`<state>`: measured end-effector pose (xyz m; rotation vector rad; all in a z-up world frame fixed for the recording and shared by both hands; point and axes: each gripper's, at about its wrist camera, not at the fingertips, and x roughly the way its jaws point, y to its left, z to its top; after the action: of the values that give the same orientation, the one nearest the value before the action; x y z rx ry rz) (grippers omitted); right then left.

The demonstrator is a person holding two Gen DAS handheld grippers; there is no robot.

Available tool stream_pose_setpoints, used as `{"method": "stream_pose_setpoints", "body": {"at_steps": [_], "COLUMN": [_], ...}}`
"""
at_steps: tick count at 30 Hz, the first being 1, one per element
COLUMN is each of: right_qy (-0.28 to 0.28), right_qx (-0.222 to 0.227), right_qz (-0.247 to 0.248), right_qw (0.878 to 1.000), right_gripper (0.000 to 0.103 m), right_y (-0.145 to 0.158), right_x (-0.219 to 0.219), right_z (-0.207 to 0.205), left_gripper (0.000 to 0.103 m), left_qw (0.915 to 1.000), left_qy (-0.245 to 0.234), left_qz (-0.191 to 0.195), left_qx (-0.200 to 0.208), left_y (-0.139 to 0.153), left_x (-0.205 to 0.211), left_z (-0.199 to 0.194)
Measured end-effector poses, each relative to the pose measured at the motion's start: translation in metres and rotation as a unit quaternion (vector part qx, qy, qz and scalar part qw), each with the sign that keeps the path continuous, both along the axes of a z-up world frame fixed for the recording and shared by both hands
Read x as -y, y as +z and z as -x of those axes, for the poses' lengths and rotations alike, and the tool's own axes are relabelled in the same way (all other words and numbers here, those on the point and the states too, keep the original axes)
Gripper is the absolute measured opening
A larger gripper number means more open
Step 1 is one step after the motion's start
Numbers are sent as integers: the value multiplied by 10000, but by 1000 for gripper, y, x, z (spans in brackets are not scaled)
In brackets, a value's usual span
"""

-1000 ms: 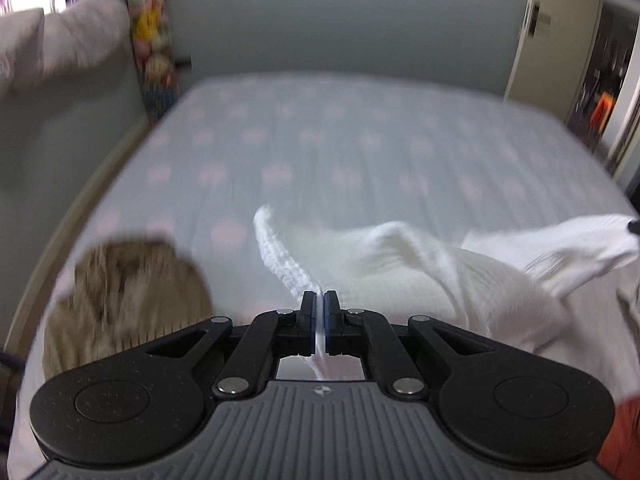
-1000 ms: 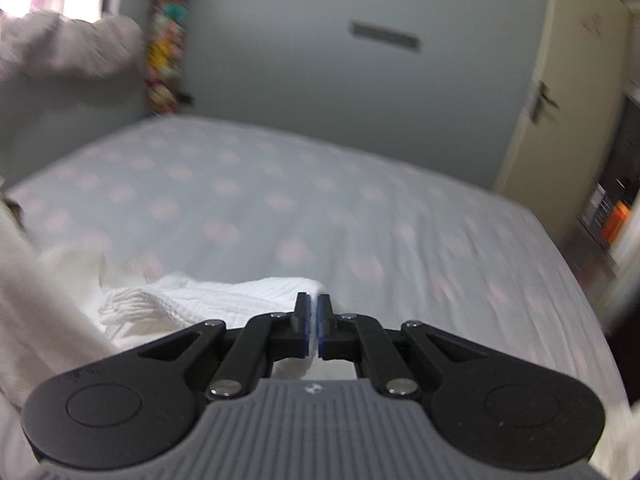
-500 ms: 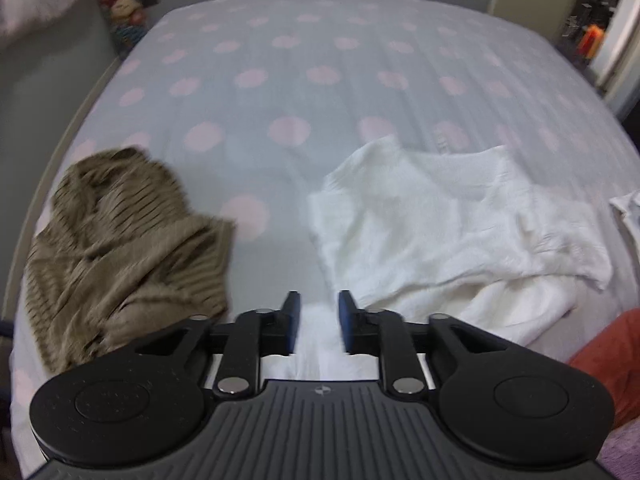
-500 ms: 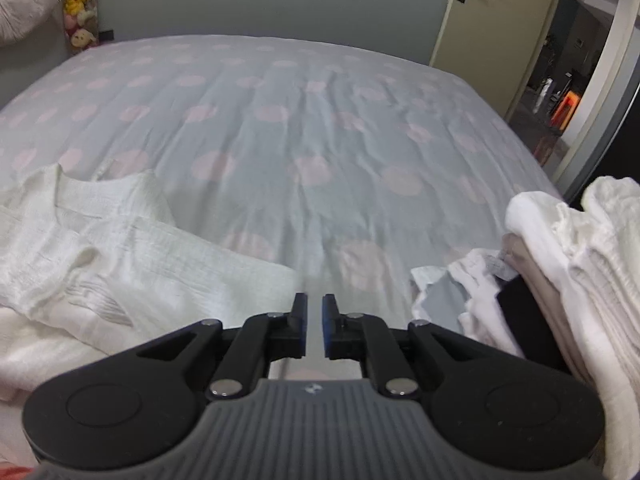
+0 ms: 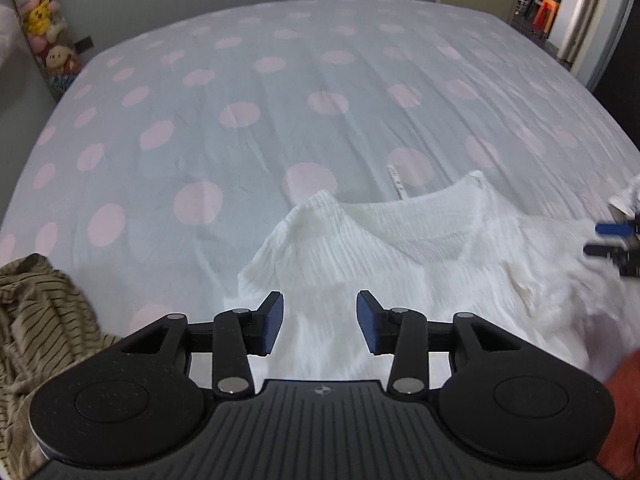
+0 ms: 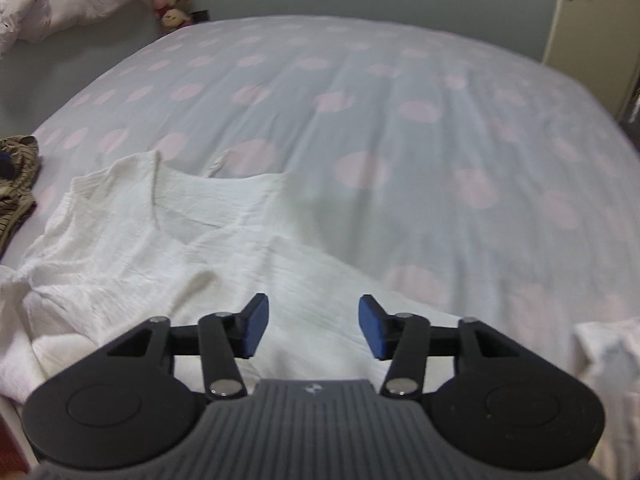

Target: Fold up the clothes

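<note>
A white crinkled top (image 5: pixel 420 256) lies spread on the bed, neckline away from me; it also shows in the right wrist view (image 6: pixel 192 248). My left gripper (image 5: pixel 320 322) is open and empty, just above the top's near left part. My right gripper (image 6: pixel 308 326) is open and empty over the top's near right part. The right gripper's blue-padded fingers (image 5: pixel 614 230) show at the right edge of the left wrist view.
The bed (image 5: pixel 280 92) has a grey sheet with pink dots. A brown striped garment (image 5: pixel 36 320) lies bunched at the left, also in the right wrist view (image 6: pixel 16 176). White cloth (image 6: pixel 608 356) lies at right. An orange-red thing (image 5: pixel 624 412) sits lower right.
Both grippers held the white top a second ago, then let it drop onto the bed. Both sets of jaws have opened wide. The top now lies flatter.
</note>
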<state>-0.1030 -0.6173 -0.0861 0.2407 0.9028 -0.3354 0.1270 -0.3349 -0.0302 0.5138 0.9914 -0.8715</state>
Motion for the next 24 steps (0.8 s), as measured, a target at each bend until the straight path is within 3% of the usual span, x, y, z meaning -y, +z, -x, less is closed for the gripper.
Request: {"method": "stream_pose_setpoints", "body": {"at_steps": [4, 12, 16, 20, 24], "right_qy": [101, 89, 157, 487, 641], "right_qx": [-22, 54, -54, -204, -328], "right_qz": [-305, -223, -194, -486, -557], "right_qw": [9995, 9997, 9997, 9974, 9958], "right_gripper": [56, 56, 56, 56, 58], "right_y": [-23, -41, -48, -64, -81], "right_x": [1, 39, 64, 73, 68], "right_z": [-34, -94, -106, -106, -104], "left_gripper": [38, 43, 45, 46, 50], "left_qw": [9999, 9994, 9987, 9978, 9987], "left_qy": [61, -136, -271, -313, -242], "left_qz": [-75, -320, -438, -556, -392], "left_qx": [-116, 87, 0, -169, -201], "left_y": [-27, -78, -101, -123, -133], "left_x": [15, 37, 42, 42, 39], "left_z": [-26, -72, -88, -97, -98]}}
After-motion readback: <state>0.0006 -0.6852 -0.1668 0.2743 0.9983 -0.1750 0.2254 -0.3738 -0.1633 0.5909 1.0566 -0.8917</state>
